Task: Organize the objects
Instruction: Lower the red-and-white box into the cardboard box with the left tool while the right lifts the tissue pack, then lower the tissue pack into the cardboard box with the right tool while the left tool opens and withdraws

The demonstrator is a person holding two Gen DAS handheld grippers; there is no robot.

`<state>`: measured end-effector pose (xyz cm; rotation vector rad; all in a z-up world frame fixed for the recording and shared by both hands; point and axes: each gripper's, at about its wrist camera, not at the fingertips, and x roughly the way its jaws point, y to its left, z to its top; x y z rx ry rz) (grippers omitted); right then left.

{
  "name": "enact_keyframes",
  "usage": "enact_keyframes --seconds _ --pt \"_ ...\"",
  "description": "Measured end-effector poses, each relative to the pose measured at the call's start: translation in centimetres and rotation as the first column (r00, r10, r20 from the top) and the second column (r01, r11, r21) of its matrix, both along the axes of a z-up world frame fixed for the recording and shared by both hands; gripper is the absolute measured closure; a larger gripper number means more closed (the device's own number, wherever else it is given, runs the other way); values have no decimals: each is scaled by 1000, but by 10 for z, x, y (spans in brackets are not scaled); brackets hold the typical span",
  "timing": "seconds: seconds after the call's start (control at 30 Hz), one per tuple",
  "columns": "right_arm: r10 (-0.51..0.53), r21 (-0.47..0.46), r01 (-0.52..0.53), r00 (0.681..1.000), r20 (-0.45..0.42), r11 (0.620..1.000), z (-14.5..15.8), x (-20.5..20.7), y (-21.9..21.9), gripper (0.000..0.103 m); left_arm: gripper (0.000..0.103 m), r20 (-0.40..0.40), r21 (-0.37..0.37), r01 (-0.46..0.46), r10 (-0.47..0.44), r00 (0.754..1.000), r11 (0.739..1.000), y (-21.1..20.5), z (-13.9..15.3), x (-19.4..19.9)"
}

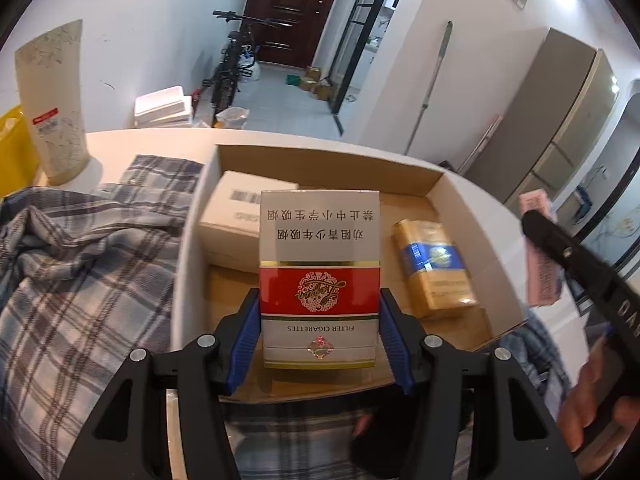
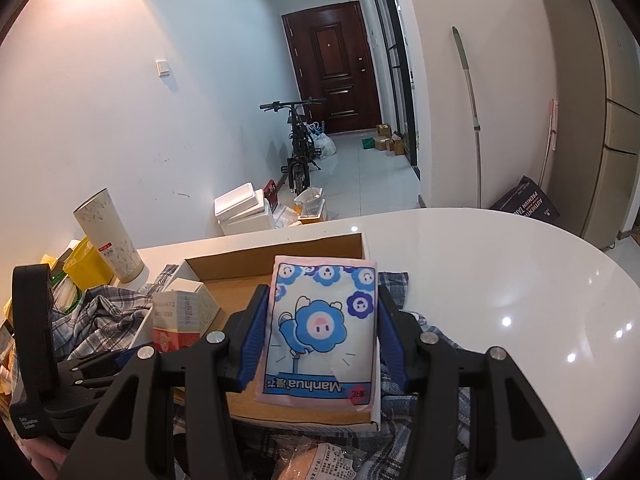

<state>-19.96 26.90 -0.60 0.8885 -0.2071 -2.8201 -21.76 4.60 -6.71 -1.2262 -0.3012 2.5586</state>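
Observation:
My left gripper (image 1: 319,336) is shut on a red and white cigarette pack (image 1: 319,276), held upright over the open cardboard box (image 1: 472,216). Inside the box lie a white carton (image 1: 236,216) at the back left and a gold and blue pack (image 1: 434,266) at the right. My right gripper (image 2: 318,340) is shut on a pink tissue pack with a blue flower cartoon (image 2: 320,328), held above the box's right part (image 2: 280,260). The left gripper (image 2: 36,360) shows at the left of the right wrist view with the cigarette pack (image 2: 180,320).
A plaid shirt (image 1: 80,264) lies crumpled left of the box and under it. A tall speckled tumbler (image 1: 52,100) and a yellow container (image 1: 12,148) stand at the table's back left. The white table (image 2: 500,280) extends to the right. A packet (image 2: 320,464) lies near the front.

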Motion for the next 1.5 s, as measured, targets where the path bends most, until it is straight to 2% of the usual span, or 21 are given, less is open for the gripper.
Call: enact_keyframes --seconds 0.13,0.23,0.43,0.57,0.63,0.73,0.8,0.93,0.97,1.07,1.13,1.27,1.33,1.5 --pt "5 1 -5 1000 1 1000 -1 -1 -1 53 45 11 58 34 -35 999 998 3 1 -2" --pt "7 3 -7 1000 4 1000 -2 -2 -2 53 45 23 38 42 -43 999 998 7 -3 -3" --pt "16 7 -16 1000 -8 1000 -2 0 -4 53 44 48 47 50 -52 998 998 10 -11 -5" --pt "21 15 -21 1000 -23 1000 0 2 -6 53 44 37 24 57 -58 998 998 12 -12 -2" --pt "25 14 -25 999 -28 1000 0 3 -6 53 44 18 -19 50 -49 999 999 15 -11 1" --pt "32 14 -32 999 -32 999 1 4 -7 53 44 -43 -190 -23 15 999 982 23 -10 5" --pt "41 10 -40 999 -33 999 1 4 -9 53 44 -95 -240 -41 19 995 970 26 -7 10" --pt "55 -6 -55 998 -26 998 0 3 -10 53 44 -140 -179 -55 30 990 982 16 7 16" --pt "55 -6 -55 998 -25 998 0 3 -10 53 40 -153 -173 -61 34 988 983 11 10 20" --pt "61 -9 -61 998 -19 998 -1 2 -9 53 13 -190 -195 -117 80 979 974 1 18 22" --pt "80 -18 -80 997 1 997 -4 0 -11 53 12 -193 -205 -168 129 973 964 -6 18 17" --pt "118 -23 -117 992 48 993 -15 -7 -16 53 12 -79 -145 -193 183 980 970 -30 7 5" --pt "122 -4 -122 991 62 992 -21 -9 -18 53 12 -18 -75 -179 178 984 981 -37 -2 0" --pt "130 -1 -131 987 98 991 -31 -17 -18 53 12 33 -1 -139 139 990 990 -40 -7 -2"
